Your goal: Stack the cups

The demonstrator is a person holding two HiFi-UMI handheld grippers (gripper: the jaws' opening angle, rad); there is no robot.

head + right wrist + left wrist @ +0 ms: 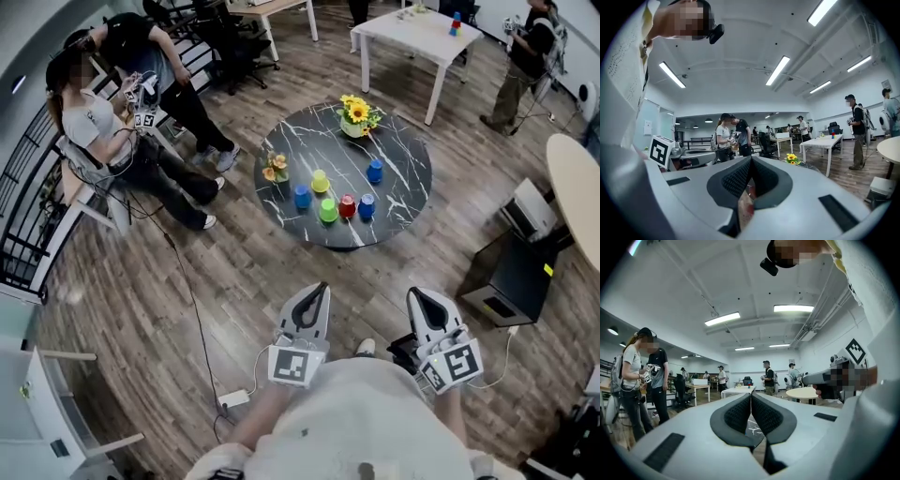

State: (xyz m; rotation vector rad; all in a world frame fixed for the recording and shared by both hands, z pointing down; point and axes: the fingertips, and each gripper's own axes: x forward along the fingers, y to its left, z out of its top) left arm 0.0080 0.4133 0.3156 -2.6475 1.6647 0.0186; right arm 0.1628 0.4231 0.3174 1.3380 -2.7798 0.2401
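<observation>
Cups are what the job concerns, and six of them stand singly on the round black marbled bench (401, 192), none inside another. A yellow cup (320, 181) sits toward the middle, with a left blue cup (302, 196) near it. A green cup (328, 210), a red cup (347, 206) and a near blue cup (367, 206) form a close row along the front. A far blue cup (375, 171) stands apart behind them. A pot of sunflowers (356, 117) stands at the back edge and a smaller posy (275, 169) at the left edge, both clear of the cups. The left gripper (322, 288) and the right gripper (414, 294) are held low against the person's body over the wooden floor, well apart from the bench. In each gripper view the dark ribbed pads are pressed together with nothing between them, so both are empty. By my reading the task has not started, and the step in hand is the approach before any first pick. The next move calls for stepping up to the bench, spreading one gripper's jaws and lowering them around a single cup's wall. The front row looks the nearest reach, though its cups stand close enough that a jaw may nudge a neighbour. Seated people at the left and a cable on the floor lie off the direct path.
</observation>
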